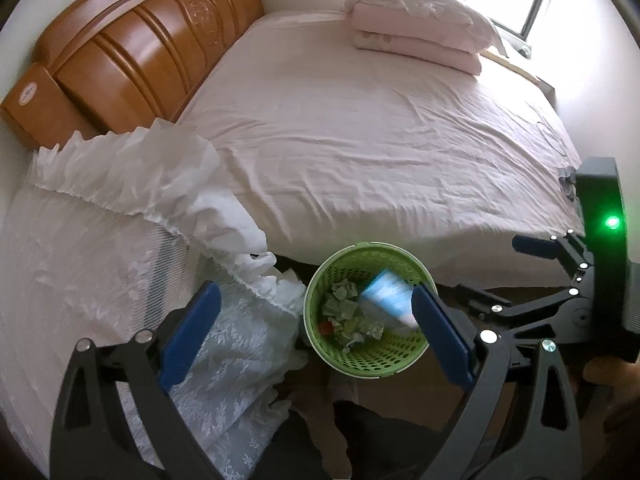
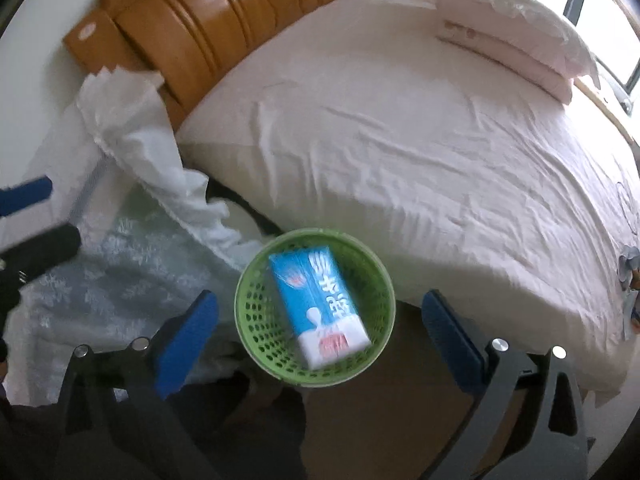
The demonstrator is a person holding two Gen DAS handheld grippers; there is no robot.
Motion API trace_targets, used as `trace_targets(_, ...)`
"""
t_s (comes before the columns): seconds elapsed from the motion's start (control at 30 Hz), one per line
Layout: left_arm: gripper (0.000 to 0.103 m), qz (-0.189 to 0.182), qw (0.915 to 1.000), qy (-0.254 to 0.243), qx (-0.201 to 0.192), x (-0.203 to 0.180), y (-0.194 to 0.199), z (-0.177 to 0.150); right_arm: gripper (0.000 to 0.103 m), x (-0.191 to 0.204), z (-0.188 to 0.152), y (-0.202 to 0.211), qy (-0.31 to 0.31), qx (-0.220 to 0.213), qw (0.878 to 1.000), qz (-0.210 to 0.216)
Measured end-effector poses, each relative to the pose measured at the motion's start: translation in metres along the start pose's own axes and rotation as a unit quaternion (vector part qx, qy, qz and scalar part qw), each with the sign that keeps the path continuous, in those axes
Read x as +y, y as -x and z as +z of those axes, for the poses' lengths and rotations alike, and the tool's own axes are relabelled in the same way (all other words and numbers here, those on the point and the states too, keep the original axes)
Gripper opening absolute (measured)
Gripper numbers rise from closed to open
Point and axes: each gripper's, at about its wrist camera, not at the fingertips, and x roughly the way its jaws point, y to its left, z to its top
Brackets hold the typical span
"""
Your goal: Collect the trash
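Note:
A green perforated basket point(image 1: 384, 356) stands on the floor against the side of the bed. Crumpled paper point(image 1: 346, 312) lies in it, beside a blurred blue and white carton point(image 1: 386, 292). My left gripper point(image 1: 316, 292) hangs above the basket's left rim, open with nothing between its blue pads. The right wrist view looks straight down at the basket point(image 2: 248, 320). There the carton point(image 2: 320, 304) lies tilted inside, slightly blurred. My right gripper point(image 2: 320, 300) is open wide above it, and neither pad touches it. The right gripper point(image 1: 492, 270) also shows at the right of the left wrist view.
A bed with a pale pink sheet point(image 1: 360, 140) fills the background, backed by a wooden headboard point(image 1: 140, 52). Folded pink bedding point(image 1: 420, 36) sits near the window. A white lace cover point(image 1: 140, 240) drapes over something to the left of the basket. Dark clothing of a person point(image 1: 380, 432) is below.

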Motion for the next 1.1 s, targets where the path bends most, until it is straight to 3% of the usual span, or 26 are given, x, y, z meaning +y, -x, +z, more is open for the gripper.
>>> trace_targets(0.37,0.092,0.019,0.9991,0.032,-0.018,0.02,0.018,-0.008,0.101,-0.003,0.007,0.002,-0.026,0.0,1.0,0.01)
trace_targets(0.47,0.092,0.038,0.9968,0.061,-0.036,0.039,0.038,-0.011,0.101,0.018,0.017,0.013,0.0,-0.022,1.0,0.017)
trace_targets(0.57,0.092,0.085,0.9891,0.1,-0.066,0.069,0.072,-0.018,0.101,0.053,0.032,0.03,0.045,-0.05,0.997,0.04)
trace_targets(0.7,0.092,0.189,0.9605,0.167,-0.118,0.117,0.134,-0.038,0.101,0.12,0.059,0.063,0.129,-0.099,0.983,0.09)
trace_targets(0.77,0.092,0.241,0.937,0.213,-0.136,0.144,0.169,-0.053,0.101,0.149,0.069,0.081,0.164,-0.126,0.973,0.106)
trace_targets(0.9,0.092,0.311,0.8924,0.282,-0.164,0.184,0.23,-0.078,0.101,0.207,0.082,0.119,0.218,-0.17,0.95,0.147)
trace_targets(0.97,0.092,0.353,0.8677,0.303,-0.176,0.2,0.262,-0.088,0.101,0.238,0.088,0.151,0.237,-0.21,0.932,0.174)
trace_targets(1.0,0.094,0.37,0.8579,0.308,-0.179,0.207,0.274,-0.091,0.101,0.257,0.092,0.175,0.246,-0.238,0.921,0.188)
trace_targets(1.1,0.095,0.404,0.8344,0.32,-0.195,0.224,0.306,-0.096,0.101,0.286,0.095,0.213,0.251,-0.278,0.904,0.207)
